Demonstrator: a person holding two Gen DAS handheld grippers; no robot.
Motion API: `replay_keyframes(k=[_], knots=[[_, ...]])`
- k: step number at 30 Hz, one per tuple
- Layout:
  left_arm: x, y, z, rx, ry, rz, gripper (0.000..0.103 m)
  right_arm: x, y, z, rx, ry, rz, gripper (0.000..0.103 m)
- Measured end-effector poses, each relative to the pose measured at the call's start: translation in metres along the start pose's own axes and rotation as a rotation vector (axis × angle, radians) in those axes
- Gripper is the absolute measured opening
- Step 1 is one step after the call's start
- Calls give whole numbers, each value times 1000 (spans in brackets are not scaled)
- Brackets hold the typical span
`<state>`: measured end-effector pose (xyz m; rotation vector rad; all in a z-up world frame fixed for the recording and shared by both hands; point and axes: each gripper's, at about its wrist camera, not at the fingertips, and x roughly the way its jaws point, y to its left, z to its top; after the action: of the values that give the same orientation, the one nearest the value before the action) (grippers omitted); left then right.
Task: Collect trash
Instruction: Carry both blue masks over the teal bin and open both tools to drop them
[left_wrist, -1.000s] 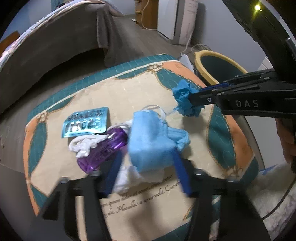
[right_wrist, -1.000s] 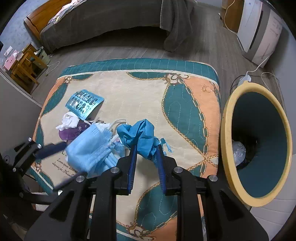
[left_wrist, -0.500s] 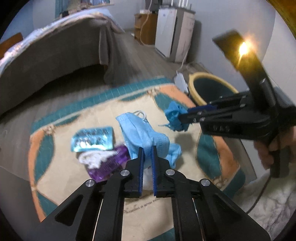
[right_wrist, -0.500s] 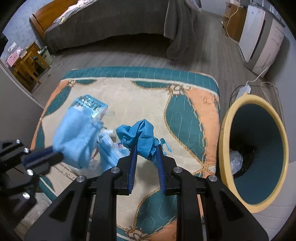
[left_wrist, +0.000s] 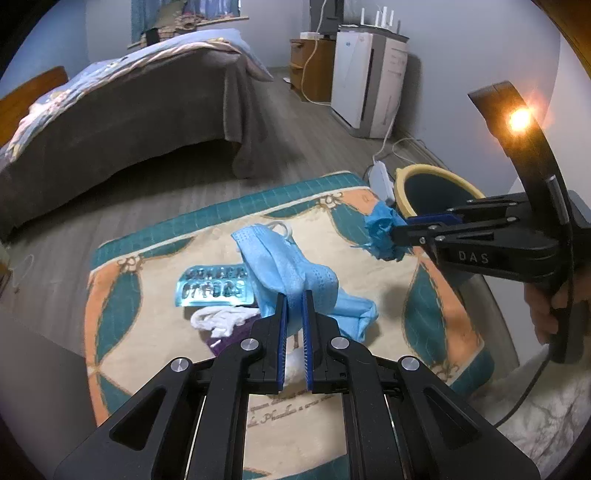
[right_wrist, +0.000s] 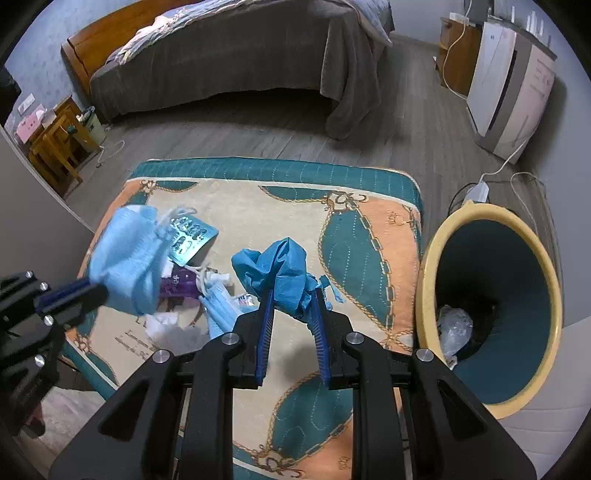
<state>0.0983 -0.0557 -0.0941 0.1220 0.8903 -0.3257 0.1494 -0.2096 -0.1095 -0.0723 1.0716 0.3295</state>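
The room is a bedroom w/ grey wood-plank floor (right_wrist: 388, 147). A bed (right_wrist: 229, 55) w/ dark grey cover and wooden headboard stands at the far side. A white appliance (right_wrist: 513, 88) stands by the wall, w/ a cable going to a white power strip (right_wrist: 478, 190) on the floor.

The low surface in front is covered by a quilted cloth (right_wrist: 295, 206) in teal, orange and cream, w/ rope and chain pattern; the stitches give it a padded look. Just beside its right edge stands the round bin (right_wrist: 428, 280), yellow rim, dark teal inside, and some crumpled clear plastic (right_wrist: 452, 325) lies at the bottom.

The left tool (left_wrist: 294, 306) is nearly closed and pinches a light blue face mask (left_wrist: 288, 266), soft pleated fabric, which hangs lifted above the cloth. The right tool (right_wrist: 291, 306) grips a crumpled blue glove (right_wrist: 280, 269), thin and wrinkled, held above the cloth and near the bin, not over it.

On the cloth remain: a shiny silver-blue blister pack (left_wrist: 214, 286), flat and rectangular; a purple translucent bottle (right_wrist: 181, 284) lying on its side; white crumpled tissue (left_wrist: 221, 319); another blue mask (right_wrist: 221, 310) partly under the pile. These lie close together, touching each other.
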Motion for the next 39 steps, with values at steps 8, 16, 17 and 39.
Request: replay_keyframes(k=[8, 16, 17, 39], knots=[[4, 10, -4, -34, 44, 32, 9, -5, -1, 3, -21, -13, -21, 20], [0, 10, 5, -39, 43, 60, 9, -17, -11, 6, -27, -44, -19, 20], [0, 10, 7, -45, 41, 61, 9, -18, -13, 7, -22, -42, -13, 20], [5, -62, 75, -15, -18, -38, 9, -67, -109, 24, 182, -171, -85, 20]])
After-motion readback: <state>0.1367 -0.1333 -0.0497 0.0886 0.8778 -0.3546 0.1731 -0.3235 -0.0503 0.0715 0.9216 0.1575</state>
